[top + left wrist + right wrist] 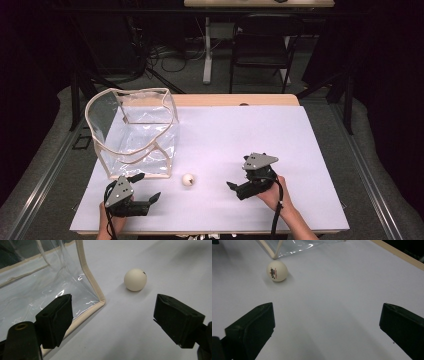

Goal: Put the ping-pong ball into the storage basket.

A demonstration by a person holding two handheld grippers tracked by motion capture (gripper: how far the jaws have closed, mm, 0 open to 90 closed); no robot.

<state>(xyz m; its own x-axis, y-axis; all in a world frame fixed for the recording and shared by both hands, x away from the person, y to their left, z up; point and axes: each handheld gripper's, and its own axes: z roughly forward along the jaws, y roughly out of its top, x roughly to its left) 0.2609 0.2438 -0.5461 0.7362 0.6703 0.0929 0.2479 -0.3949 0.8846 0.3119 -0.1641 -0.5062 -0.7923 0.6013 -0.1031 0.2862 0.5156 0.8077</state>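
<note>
High view: white ball [188, 180] lay on the counter [240, 135] at lower centre, just right of the clear bag's [135, 132] near corner, apart from it. Nothing blocked it. Ball round, no long axis; printed logo faced right gripper [231, 186]. Left gripper [149, 189] and right: fingers wide apart, empty.

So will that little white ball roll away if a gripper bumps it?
Probably. The ball is round and sits free on the smooth white table, so a nudge would likely send it rolling. It looks like a table-tennis ball, so probably very light. The open left gripper should close gently.
</note>
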